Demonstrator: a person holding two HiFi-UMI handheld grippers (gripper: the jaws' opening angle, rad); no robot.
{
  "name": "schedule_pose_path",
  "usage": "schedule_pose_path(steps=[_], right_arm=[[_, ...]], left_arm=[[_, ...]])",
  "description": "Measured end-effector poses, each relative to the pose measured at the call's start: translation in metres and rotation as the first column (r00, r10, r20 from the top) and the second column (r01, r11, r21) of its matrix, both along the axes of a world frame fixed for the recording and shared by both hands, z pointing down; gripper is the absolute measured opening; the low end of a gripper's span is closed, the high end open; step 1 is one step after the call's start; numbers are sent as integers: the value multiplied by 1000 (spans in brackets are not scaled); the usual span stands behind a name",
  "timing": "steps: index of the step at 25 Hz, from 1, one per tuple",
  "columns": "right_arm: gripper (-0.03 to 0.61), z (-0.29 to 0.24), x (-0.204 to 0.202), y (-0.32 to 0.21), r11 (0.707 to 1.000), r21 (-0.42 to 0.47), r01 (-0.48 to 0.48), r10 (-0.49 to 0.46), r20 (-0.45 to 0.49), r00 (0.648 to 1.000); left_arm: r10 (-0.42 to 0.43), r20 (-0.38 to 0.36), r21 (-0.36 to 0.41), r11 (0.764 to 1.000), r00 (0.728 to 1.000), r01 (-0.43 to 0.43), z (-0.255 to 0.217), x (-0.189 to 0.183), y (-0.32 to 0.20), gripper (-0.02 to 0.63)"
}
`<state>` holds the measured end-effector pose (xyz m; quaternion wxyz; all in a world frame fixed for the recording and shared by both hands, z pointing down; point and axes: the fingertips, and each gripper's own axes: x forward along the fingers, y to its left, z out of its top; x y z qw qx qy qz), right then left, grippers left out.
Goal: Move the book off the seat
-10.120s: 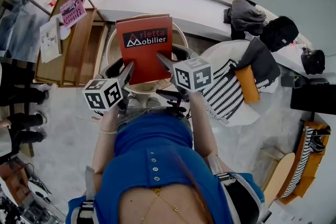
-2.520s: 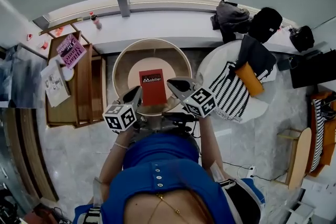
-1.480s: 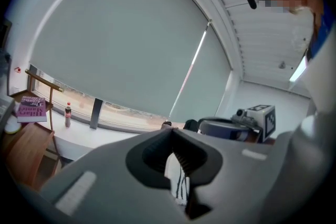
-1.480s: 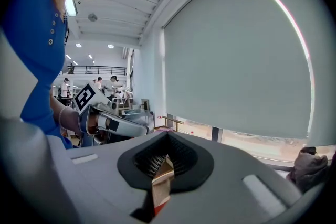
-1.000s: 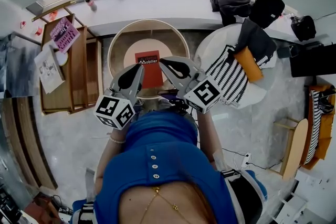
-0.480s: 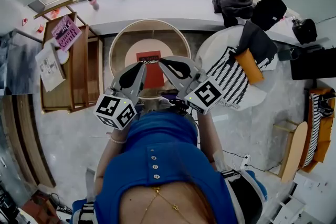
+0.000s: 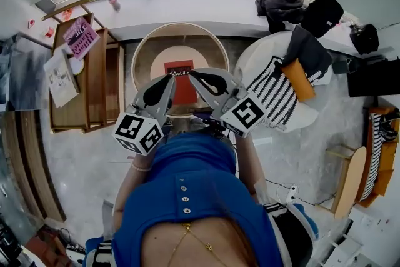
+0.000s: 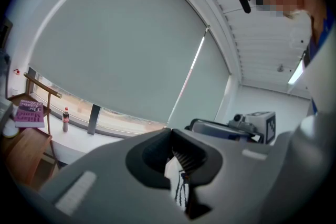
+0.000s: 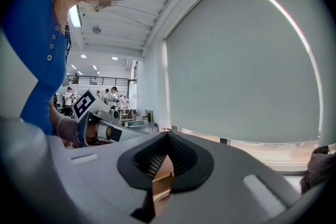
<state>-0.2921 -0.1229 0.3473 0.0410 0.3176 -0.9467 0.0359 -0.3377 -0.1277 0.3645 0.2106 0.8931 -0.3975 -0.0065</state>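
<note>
1 red book (image 7: 181,90) lies on the round seat (image 7: 157,65).

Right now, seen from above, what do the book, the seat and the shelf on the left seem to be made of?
Book: paper, with a smooth red cover printed in white, probably card. Seat: likely upholstered, in matte tan fabric or leather with a pale rim; too small to tell which. Shelf: wood, warm brown, with plain flat boards.
</note>
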Motion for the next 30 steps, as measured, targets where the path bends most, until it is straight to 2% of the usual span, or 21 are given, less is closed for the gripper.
schedule_pose_path(steps=[30], right_arm=[[0,2,-4,-6,999,-28,17,-17,-10,1000]], left_arm=[[-1,-2,-25,1000,1000,1,5,-1,-8,2]])
